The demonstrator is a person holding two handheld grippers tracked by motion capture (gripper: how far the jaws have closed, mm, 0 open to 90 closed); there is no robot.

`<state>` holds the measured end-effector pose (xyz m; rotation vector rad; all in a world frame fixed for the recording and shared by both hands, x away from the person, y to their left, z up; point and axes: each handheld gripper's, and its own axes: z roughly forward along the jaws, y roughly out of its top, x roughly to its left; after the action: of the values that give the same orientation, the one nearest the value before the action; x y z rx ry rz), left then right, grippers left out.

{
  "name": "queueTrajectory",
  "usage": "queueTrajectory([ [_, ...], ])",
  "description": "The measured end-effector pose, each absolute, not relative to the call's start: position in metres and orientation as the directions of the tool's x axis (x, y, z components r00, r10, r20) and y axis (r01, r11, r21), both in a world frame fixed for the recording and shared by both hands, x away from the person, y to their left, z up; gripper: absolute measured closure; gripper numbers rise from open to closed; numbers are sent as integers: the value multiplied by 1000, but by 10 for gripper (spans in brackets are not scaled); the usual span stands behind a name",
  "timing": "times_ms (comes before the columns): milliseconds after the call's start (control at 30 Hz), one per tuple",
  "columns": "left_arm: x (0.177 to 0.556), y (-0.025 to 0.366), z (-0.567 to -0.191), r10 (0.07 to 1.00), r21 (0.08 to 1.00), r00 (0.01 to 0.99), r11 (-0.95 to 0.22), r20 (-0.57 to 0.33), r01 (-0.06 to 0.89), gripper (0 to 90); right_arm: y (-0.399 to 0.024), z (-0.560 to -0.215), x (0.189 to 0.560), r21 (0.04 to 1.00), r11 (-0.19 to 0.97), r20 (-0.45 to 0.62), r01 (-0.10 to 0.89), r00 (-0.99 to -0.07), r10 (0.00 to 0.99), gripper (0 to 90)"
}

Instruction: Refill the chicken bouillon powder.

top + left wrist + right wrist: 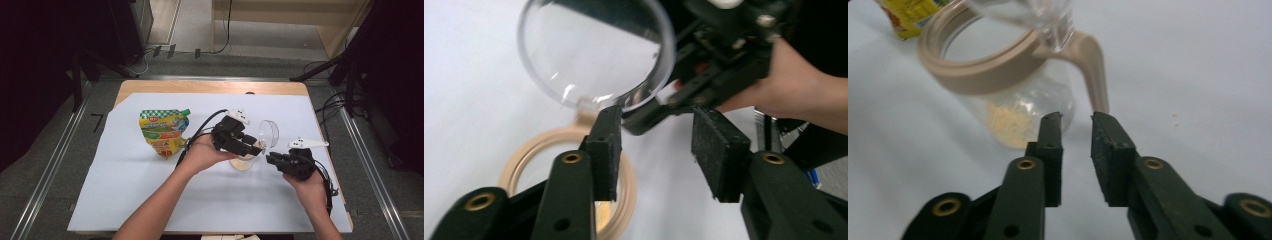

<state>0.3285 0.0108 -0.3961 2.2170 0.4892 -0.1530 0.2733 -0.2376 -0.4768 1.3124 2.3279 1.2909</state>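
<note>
High view: left to right on your bench sit a yellow-green printed foil pouch, then the clear glass jar with a beige ring, handle and flipped-up transparent lid. Your left tool hovers over it, spread and empty. Your right tool, just beside the jar's handle, is parted and empty.

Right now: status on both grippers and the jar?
Left gripper open, nothing between the pads. Right gripper open, just off the beige handle. Jar upright on the white sheet, clear lid flipped up. Yellow pouch off to the side, not in the way.
</note>
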Motion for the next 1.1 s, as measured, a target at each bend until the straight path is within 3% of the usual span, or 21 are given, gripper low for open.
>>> queueTrajectory([
  [100, 328, 22, -398, 315, 721, 907, -556, -278, 414, 553, -237, -477, 264, 755, 210, 294, 621, -607, 739, 669],
  [467, 323, 56, -414, 362, 710, 877, -523, -316, 472, 523, -211, -482, 251, 774, 278, 275, 569, -697, 662, 519],
  [733, 318, 73, -416, 365, 710, 874, -519, -320, 476, 429, -198, -486, 251, 753, 305, 308, 583, -722, 620, 461],
  [867, 316, 85, -414, 367, 718, 862, -486, -349, 498, 424, -191, -487, 250, 751, 328, 296, 573, -737, 608, 461],
  [1100, 312, 103, -409, 381, 714, 865, -501, -326, 490, 410, -177, -488, 246, 752, 367, 275, 547, -767, 579, 459],
])
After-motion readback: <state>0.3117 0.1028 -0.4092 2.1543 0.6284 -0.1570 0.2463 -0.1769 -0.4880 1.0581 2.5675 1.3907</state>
